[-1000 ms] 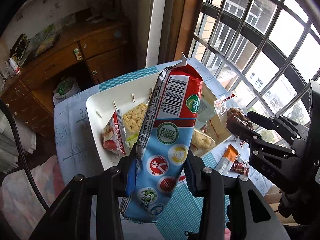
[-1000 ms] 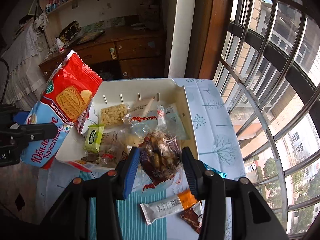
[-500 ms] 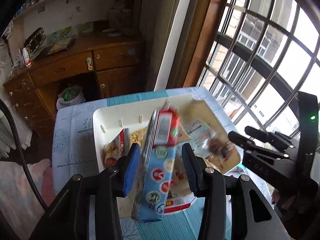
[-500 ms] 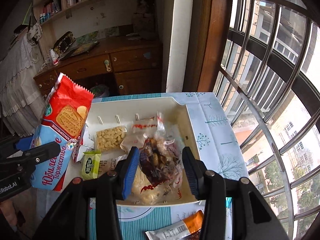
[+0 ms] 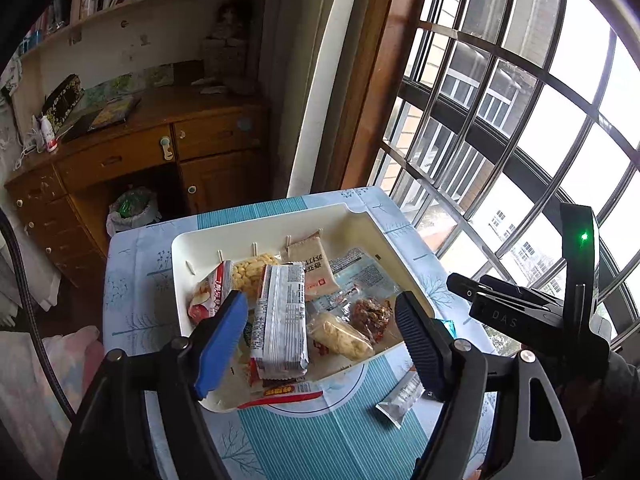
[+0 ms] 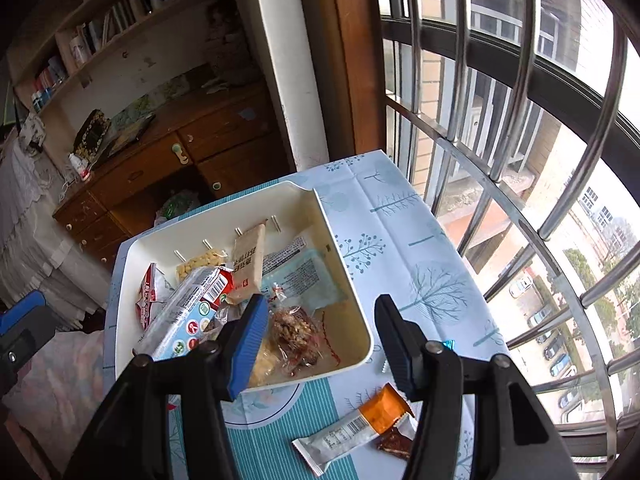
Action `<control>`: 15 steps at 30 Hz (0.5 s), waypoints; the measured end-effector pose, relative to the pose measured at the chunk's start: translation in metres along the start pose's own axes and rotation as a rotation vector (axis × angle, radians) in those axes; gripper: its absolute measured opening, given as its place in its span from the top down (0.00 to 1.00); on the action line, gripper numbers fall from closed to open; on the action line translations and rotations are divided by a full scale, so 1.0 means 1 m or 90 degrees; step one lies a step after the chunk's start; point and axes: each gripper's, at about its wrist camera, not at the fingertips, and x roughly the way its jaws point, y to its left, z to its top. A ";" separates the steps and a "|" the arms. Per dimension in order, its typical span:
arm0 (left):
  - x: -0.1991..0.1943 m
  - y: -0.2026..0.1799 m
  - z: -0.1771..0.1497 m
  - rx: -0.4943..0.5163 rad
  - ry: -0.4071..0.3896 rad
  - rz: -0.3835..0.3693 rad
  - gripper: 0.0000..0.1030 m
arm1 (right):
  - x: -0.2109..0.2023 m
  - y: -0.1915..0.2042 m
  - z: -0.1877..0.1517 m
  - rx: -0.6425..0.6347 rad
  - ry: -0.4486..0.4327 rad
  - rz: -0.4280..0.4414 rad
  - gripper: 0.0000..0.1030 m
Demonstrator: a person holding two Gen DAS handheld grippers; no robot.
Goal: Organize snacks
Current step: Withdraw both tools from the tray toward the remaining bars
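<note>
Right wrist: orange-ended bar (image 6: pixel 352 432) on tablecloth (image 6: pixel 400 248) beside tray (image 6: pixel 344 280)

Table (image 6: pixel 400 216), blue tree-print cloth: white tray (image 6: pixel 348 280), orange-ended bar (image 6: pixel 352 428), brown wrapper (image 6: pixel 394 442) touching bar.

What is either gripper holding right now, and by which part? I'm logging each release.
Nothing. The left gripper is opening above the biscuit pack lying in the white tray; the right gripper is opening too, nothing pinched.
</note>
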 end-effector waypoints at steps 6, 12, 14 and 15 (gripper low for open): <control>-0.006 -0.018 -0.011 0.000 0.025 0.021 0.27 | -0.010 -0.035 -0.013 0.046 0.012 -0.001 0.44; -0.003 -0.043 -0.026 -0.027 0.058 0.054 0.26 | -0.009 -0.066 -0.031 0.043 0.055 0.009 0.44; -0.002 -0.052 -0.030 -0.038 0.067 0.064 0.26 | -0.007 -0.077 -0.036 0.041 0.070 0.016 0.43; -0.001 -0.057 -0.032 -0.042 0.070 0.067 0.26 | -0.006 -0.082 -0.037 0.040 0.078 0.019 0.43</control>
